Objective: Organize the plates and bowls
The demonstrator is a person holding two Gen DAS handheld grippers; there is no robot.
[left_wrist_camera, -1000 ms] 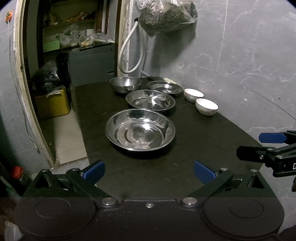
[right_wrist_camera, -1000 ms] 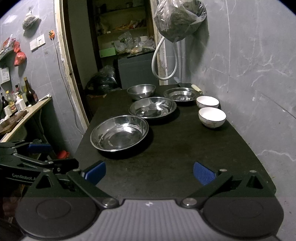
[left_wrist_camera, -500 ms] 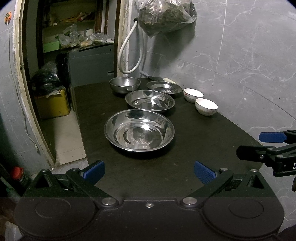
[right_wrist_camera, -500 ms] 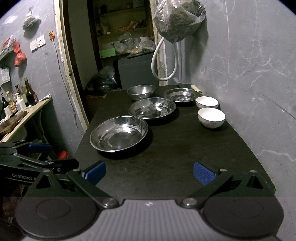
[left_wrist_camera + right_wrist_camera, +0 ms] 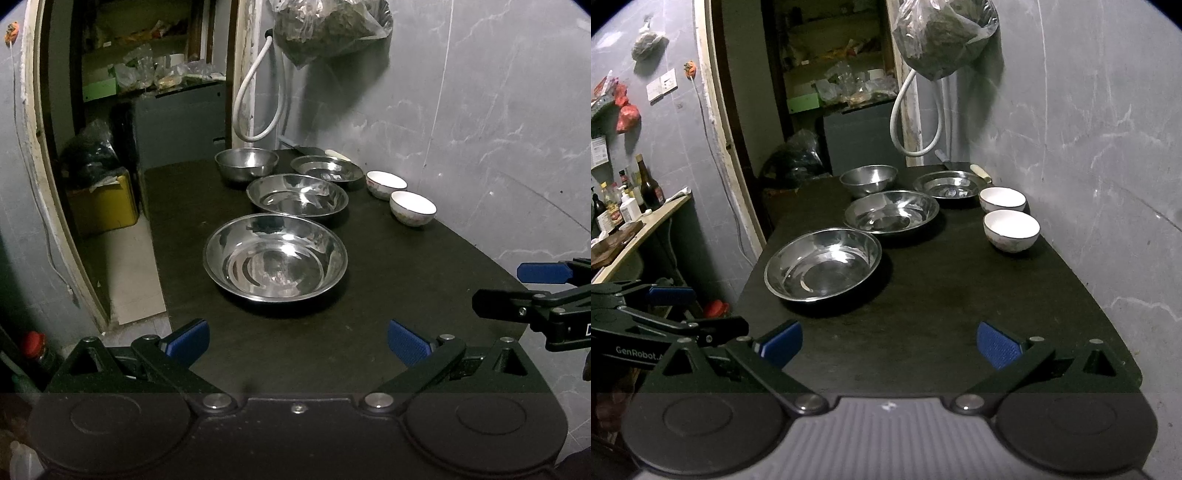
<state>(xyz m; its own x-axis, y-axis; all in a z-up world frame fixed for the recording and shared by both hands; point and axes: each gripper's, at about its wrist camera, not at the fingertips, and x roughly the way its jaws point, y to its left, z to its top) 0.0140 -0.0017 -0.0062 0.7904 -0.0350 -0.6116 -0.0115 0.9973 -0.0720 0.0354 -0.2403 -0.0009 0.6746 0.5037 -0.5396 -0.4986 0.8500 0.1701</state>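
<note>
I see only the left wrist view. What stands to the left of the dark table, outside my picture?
Observer: In the right wrist view a light wooden counter runs along the left wall, with several bottles standing on it.
Operator: Is my left gripper open? I see only its own fingers.
Observer: Yes. The right wrist view shows the left gripper from the side, at the near left corner of the table, with a gap between its jaws and nothing in it.
Operator: Anything on the wall above that counter?
Observer: Red plastic bags hang there, beside a white switch plate.
</note>
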